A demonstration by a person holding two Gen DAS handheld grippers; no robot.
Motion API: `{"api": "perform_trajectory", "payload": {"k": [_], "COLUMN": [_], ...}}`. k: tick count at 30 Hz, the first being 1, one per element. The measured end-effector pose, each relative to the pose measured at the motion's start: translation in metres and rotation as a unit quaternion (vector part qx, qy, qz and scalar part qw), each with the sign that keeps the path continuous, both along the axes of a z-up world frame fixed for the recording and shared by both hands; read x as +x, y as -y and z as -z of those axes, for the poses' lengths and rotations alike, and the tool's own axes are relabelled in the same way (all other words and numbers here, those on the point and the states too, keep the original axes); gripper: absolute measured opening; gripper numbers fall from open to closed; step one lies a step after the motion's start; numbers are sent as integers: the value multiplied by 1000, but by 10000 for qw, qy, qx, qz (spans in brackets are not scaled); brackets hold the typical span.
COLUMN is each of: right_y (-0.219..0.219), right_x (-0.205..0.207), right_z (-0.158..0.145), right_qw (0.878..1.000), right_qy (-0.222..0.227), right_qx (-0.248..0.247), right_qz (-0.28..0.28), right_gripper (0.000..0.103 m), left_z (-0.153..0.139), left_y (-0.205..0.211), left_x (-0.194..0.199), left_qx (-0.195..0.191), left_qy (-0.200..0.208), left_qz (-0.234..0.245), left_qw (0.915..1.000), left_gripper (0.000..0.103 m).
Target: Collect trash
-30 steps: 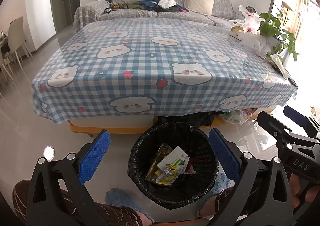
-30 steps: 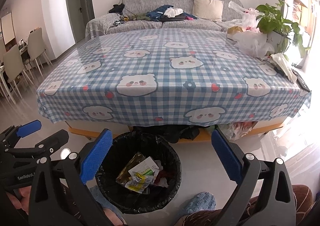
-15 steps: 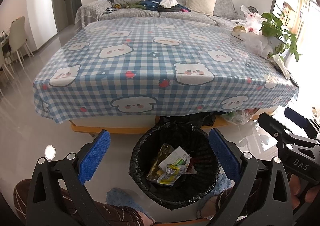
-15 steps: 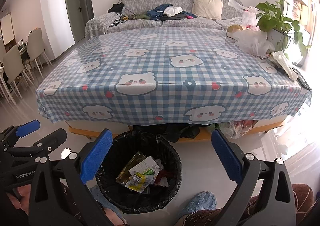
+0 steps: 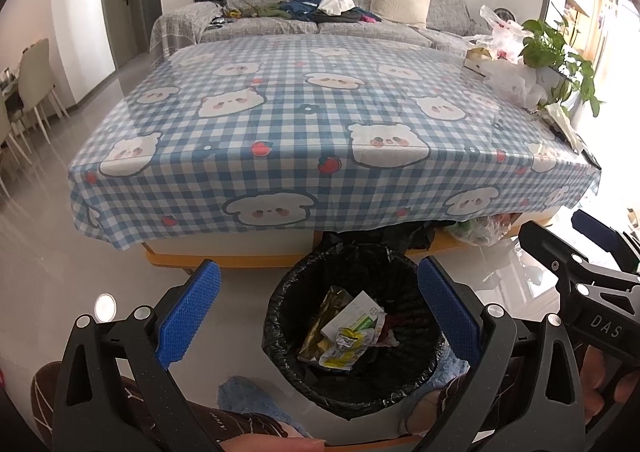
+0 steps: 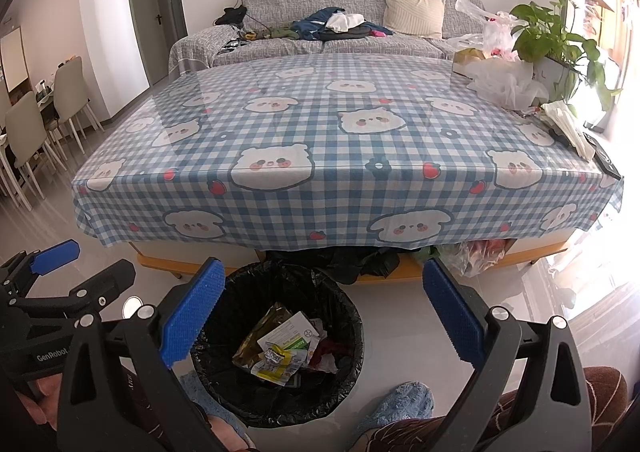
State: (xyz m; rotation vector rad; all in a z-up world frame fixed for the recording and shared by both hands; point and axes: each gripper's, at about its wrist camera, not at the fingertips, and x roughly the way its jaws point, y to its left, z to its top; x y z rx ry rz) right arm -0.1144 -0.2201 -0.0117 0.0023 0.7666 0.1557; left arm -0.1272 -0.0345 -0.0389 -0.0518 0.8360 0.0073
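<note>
Left gripper: black frame, blue ridged pads, jaws spread wide, nothing between them.

Right gripper: same build, jaws spread wide, empty.

Trash bin: round, upright, mouth facing up, lined with a crinkled glossy black bag. Stands on the pale shiny floor, below and between the left jaws toward the right pad; in the right wrist view it sits between the jaws nearer the left pad.

Trash: in the bin, a loose heap. White flat carton with green print, long axis running from near-left up to far-right. A crumpled gold foil wrapper lies just beside it on the left; a yellow wrapper lies in front.

Table: beyond the jaws, covered by a blue-and-white checked cloth with bear faces under a clear glossy sheet.

Plastic bags: thin, crumpled, translucent white, far right on the table, beside a potted plant.

Sofa: grey fabric, behind the table, with clothes and a cream cushion.
</note>
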Motion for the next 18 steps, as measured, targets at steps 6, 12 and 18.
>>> {"api": "perform_trajectory", "payload": {"k": [6, 12, 18], "right_y": [0, 0, 0], "right_x": [0, 0, 0], "right_z": [0, 1, 1], "right_qw": [10000, 10000, 10000], "right_qy": [0, -3, -7], "right_qx": [-1, 3, 2], "right_qz": [1, 3, 0], "right_gripper": [95, 95, 95], "left_z": [0, 1, 1], "left_y": [3, 0, -2], "left_x": [-1, -1, 0], "left_qx": [69, 28, -51], "left_qy": [66, 45, 14], "left_qz": [47, 22, -16], "left_qw": [9999, 10000, 10000], "left_gripper": [97, 97, 97]}}
